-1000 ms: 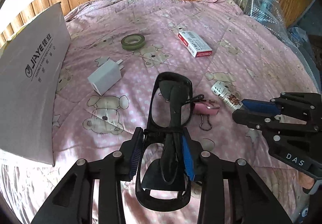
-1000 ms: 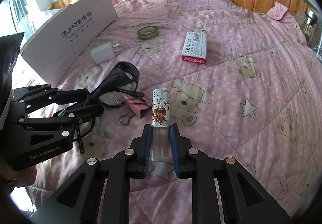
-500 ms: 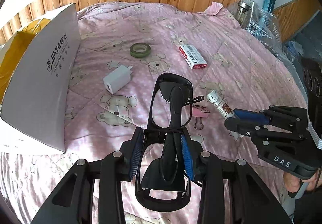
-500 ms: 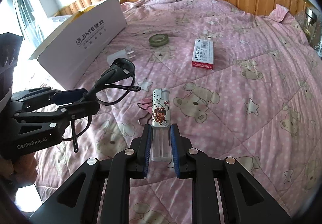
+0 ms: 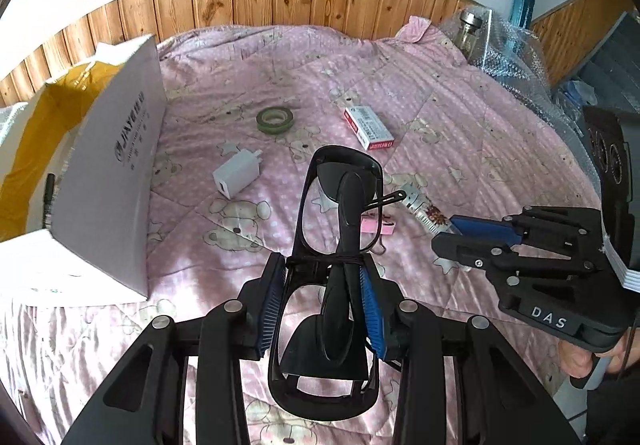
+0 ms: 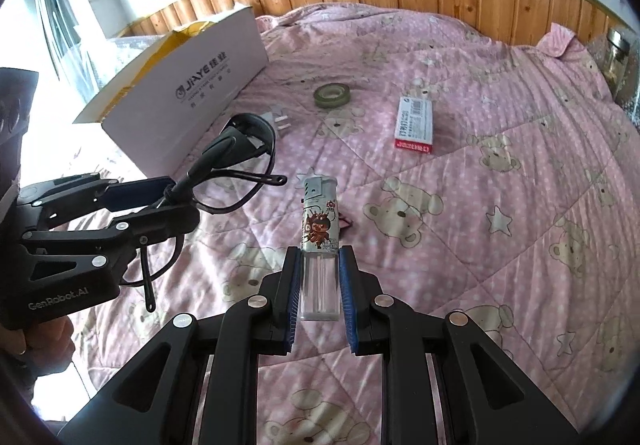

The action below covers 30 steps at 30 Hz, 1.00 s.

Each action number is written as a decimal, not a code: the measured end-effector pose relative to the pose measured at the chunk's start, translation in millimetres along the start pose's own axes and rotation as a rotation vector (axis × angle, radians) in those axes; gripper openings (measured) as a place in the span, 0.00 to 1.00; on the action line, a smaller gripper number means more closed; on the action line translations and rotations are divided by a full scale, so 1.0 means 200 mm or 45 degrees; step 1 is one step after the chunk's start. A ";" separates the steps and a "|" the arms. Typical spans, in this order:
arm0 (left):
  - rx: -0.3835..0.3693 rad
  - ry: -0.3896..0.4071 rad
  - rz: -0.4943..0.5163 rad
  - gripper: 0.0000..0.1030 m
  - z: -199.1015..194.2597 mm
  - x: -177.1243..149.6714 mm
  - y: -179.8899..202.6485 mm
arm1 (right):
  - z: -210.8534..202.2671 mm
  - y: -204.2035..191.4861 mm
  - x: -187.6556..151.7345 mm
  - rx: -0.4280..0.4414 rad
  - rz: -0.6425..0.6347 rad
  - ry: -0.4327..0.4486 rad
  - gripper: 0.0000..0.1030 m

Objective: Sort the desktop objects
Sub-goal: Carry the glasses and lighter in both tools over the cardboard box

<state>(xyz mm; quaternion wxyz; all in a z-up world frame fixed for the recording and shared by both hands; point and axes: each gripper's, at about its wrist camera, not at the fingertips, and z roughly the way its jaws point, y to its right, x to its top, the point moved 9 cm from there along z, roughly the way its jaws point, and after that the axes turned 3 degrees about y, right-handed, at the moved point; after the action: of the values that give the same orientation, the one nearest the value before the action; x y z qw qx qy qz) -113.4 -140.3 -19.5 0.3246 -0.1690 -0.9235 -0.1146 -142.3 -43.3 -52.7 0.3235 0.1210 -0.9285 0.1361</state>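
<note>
A: Both loaded. Left tongs (image 5: 323, 299) are clamped on the folded black glasses (image 5: 340, 229), pinched at the bridge with the temples caught between the pads, so one lens sticks out ahead of the tips and the other hangs back toward the handle. Right tongs (image 6: 319, 287) are closed on the lighter (image 6: 320, 245) by its clear lower body, with the printed half and metal cap out front. Both items are held up off the bed (image 6: 500, 165).

B: Target?

A: Presumably the white cardboard box (image 5: 116, 181), far-left of the left tongs and open on top. My call: swing the glasses in first. It's an off-centre grip on a long load, so keep the wrist level, clear the near wall before lowering, and release low so the lens doesn't hit hard.

B: Lighter?

A: The grip looks square, but the pads sit on smooth plastic. Don't tilt the nose down, it may slide. Keep the right tongs out of the way until the left ones are clear, since the two sit close side by side.

B: Box contents?

A: It has a yellow-brown lining inside, with a dark thin stick-like thing (image 5: 47, 201) near the inner wall. I can't tell what that is, and the rest of the interior is hidden.

B: What's left on the bed?

A: Ahead of the left tongs: pink binder clip (image 5: 378, 226) nearest, white charger plug (image 5: 237, 173) front-left, green tape roll (image 5: 277, 119) beyond, red-and-white staple box (image 5: 369, 127) front-right.
</note>
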 end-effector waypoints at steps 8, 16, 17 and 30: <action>-0.004 0.064 0.010 0.37 -0.16 0.05 0.01 | -0.08 -0.11 0.07 0.005 -0.049 0.038 0.19; 0.002 0.142 0.003 0.37 -0.35 0.13 -0.05 | -0.16 -0.26 0.19 0.033 -0.099 0.087 0.19; 0.007 0.150 -0.002 0.37 -0.37 0.14 -0.07 | -0.17 -0.29 0.20 0.037 -0.107 0.093 0.19; 0.067 0.230 -0.070 0.37 -0.62 0.17 -0.35 | -0.19 -0.63 0.38 0.101 -0.197 0.139 0.19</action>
<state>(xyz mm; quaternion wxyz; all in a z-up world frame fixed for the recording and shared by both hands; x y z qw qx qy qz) -95.2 -236.5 90.3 0.4076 -0.1241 -0.8975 -0.1138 -139.8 -159.6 46.0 0.3782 0.1976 -0.8912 0.1537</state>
